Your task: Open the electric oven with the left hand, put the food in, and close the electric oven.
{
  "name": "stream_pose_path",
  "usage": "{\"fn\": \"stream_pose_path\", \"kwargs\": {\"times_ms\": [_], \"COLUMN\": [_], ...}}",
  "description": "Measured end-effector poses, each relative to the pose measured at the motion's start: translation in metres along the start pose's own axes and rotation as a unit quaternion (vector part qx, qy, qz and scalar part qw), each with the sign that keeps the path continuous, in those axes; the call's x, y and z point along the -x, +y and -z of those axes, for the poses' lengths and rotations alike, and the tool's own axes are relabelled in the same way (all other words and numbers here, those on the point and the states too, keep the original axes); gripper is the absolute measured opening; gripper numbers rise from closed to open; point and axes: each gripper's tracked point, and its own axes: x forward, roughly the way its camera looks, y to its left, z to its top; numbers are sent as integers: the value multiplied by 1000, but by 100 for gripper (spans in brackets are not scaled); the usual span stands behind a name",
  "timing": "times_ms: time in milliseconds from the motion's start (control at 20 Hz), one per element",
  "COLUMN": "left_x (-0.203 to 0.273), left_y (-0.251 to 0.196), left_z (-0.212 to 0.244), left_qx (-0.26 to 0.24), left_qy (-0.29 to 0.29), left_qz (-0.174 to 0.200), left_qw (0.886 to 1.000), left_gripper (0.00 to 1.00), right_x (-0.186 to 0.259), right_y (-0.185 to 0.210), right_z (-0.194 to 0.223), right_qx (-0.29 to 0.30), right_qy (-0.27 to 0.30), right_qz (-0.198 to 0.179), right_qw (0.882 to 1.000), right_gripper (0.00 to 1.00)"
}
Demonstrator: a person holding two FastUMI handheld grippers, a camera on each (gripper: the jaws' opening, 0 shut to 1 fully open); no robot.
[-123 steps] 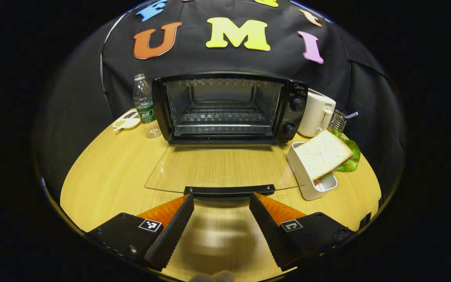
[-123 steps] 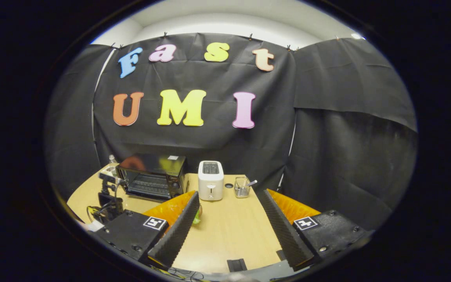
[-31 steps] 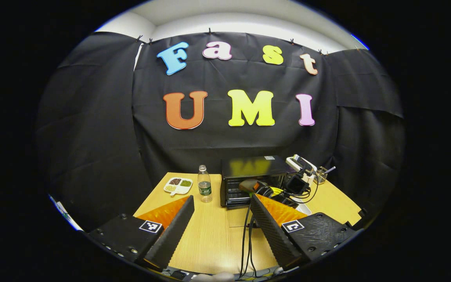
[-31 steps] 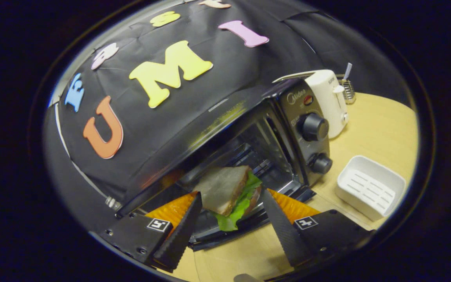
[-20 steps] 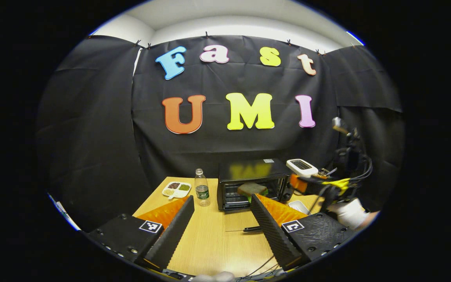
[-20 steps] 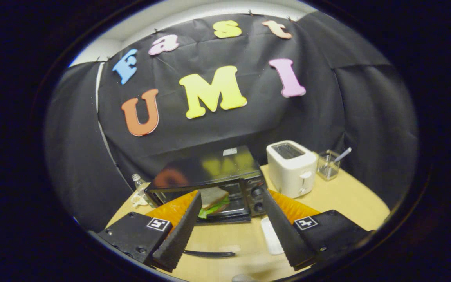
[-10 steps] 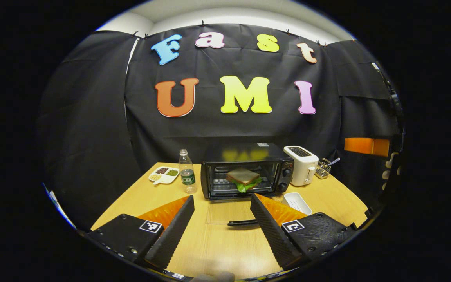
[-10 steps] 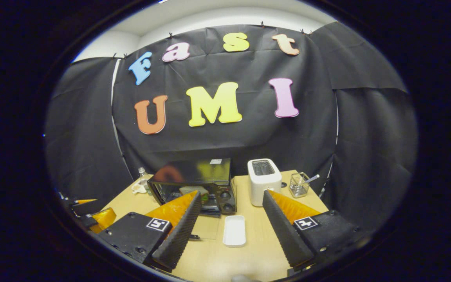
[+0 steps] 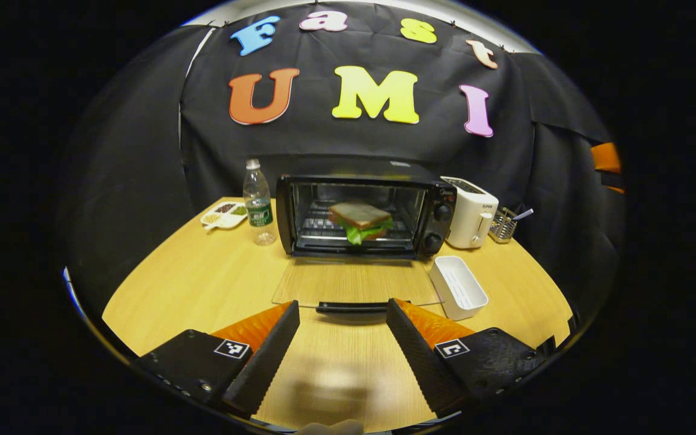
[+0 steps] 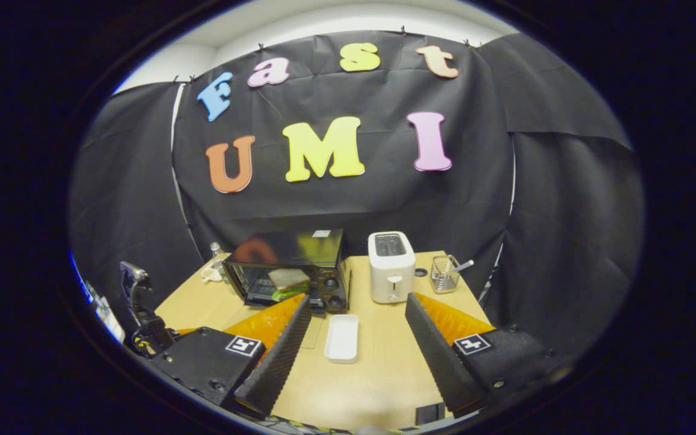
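With the lettuce-and-bread sandwich (image 9: 360, 220) resting on the rack inside the black electric oven (image 9: 365, 212), I judge closing comes next — my left hand-held gripper (image 9: 343, 335), fingers spread wide and empty (right one (image 10: 354, 344) likewise), must lift the dropped glass door's black handle (image 9: 351, 307).

The left gripper view faces the electric oven (image 9: 365, 214) squarely from low and near its lowered door, while the right gripper view looks from farther back and right, both sharing the oven, toaster (image 10: 391, 267) and table (image 10: 372, 368).
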Motion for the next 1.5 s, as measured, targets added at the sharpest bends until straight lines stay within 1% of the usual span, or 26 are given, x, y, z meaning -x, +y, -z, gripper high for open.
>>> {"fn": "stream_pose_path", "kwargs": {"times_ms": [50,100,150,200,250,300,400,500,550,600,700,800,850,900,950,1000,1200,1500], "left_x": [-7,-14,-22,-28,-34,-40,-51,-59,-66,-72,-83,-91,-95,-98,-99,-99,-99,-94], "left_y": [-1,-1,-1,-2,-6,-7,-12,-11,-11,-12,-13,-22,-22,-22,-23,-25,-26,-28], "left_z": [8,18,28,35,40,45,57,62,65,66,72,81,82,77,79,78,71,36], "left_qx": [-1,1,4,4,-2,-9,-10,-18,-19,-20,-25,-25,-31,-35,-31,-23,-20,-11], "left_qy": [9,20,32,40,43,47,57,64,68,69,76,92,93,84,86,87,85,67], "left_qz": [-1,-2,0,2,5,5,10,7,8,8,6,19,14,13,12,13,12,13], "left_qw": [1000,1000,999,999,999,999,998,998,997,997,997,995,995,996,996,996,996,998], "left_gripper": [95,95,95,94,94,93,93,93,93,93,93,93,93,95,96,95,96,96], "right_x": [2,4,5,5,6,6,9,10,10,11,11,11,10,9,9,8,5,0], "right_y": [-3,-4,-6,-9,-10,-12,-16,-18,-19,-19,-20,-24,-26,-29,-30,-31,-37,-47], "right_z": [0,0,0,4,6,9,12,16,19,21,27,28,29,30,30,30,32,41], "right_qx": [5,6,7,6,5,8,16,24,26,26,29,29,30,32,30,26,24,10], "right_qy": [0,1,4,10,13,16,22,28,32,38,45,50,52,55,57,57,59,67], "right_qz": [3,5,9,13,15,21,31,39,42,44,48,52,55,58,59,60,63,65], "right_qw": [1000,1000,1000,1000,1000,1000,999,999,998,998,997,997,997,996,996,996,996,996], "right_gripper": [89,100,100,90,90,100,100,100,90,100,100,100,90,100,100,100,100,100]}}
